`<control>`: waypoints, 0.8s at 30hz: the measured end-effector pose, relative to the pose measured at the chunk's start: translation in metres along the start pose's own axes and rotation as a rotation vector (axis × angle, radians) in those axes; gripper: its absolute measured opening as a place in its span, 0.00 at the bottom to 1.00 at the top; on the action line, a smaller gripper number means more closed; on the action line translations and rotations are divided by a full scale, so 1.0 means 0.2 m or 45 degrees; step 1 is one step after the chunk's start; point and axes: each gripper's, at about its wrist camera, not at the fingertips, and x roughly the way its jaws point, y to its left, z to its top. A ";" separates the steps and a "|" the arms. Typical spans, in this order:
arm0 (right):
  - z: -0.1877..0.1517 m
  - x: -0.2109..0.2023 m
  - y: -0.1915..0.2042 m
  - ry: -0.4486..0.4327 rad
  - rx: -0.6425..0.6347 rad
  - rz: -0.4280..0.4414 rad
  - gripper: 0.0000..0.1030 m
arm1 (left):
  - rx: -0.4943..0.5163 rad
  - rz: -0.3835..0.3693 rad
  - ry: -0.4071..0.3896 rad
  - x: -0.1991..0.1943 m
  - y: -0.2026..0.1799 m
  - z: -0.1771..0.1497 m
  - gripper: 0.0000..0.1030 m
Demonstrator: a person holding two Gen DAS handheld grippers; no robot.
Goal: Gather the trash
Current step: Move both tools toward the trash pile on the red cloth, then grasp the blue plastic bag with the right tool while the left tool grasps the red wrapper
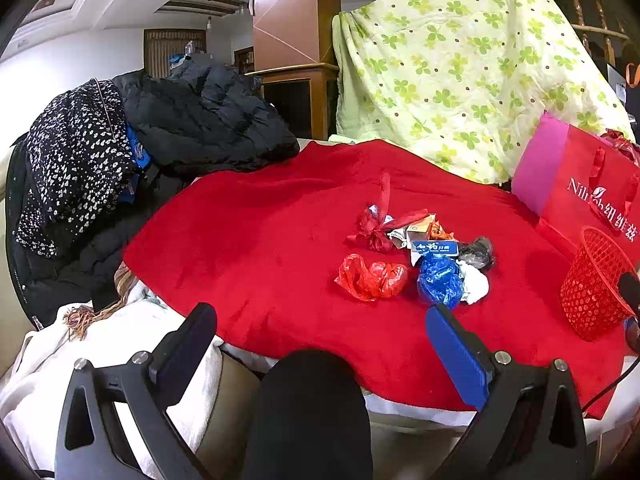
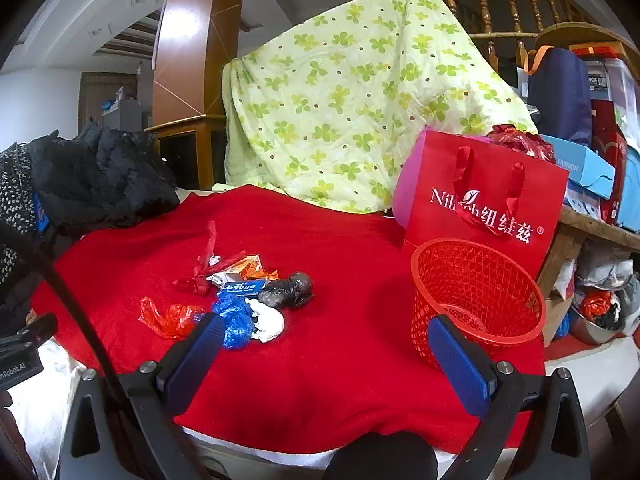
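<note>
A heap of trash lies on a red blanket [image 1: 248, 248]: a red plastic bag [image 1: 370, 276], a blue plastic bag [image 1: 438, 280], white crumpled paper [image 1: 474, 282], a grey-black bag [image 1: 478, 252], a blue packet [image 1: 436, 247], an orange wrapper [image 1: 424, 230] and a red ribbon scrap [image 1: 380, 224]. A red mesh basket [image 2: 476, 300] stands upright to the right of the heap. My left gripper [image 1: 322, 316] is open and empty, short of the heap. My right gripper [image 2: 324, 330] is open and empty, between the heap [image 2: 240, 300] and the basket.
A red paper gift bag [image 2: 484, 200] stands behind the basket. A green flowered sheet [image 2: 352, 100] drapes over furniture at the back. Dark coats [image 1: 140, 152] are piled at the left. Boxes [image 2: 592, 168] sit on a wooden shelf at the right.
</note>
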 end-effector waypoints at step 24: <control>-0.06 0.39 -0.04 0.207 0.075 0.236 1.00 | 0.012 -0.049 0.199 0.66 0.16 0.04 1.00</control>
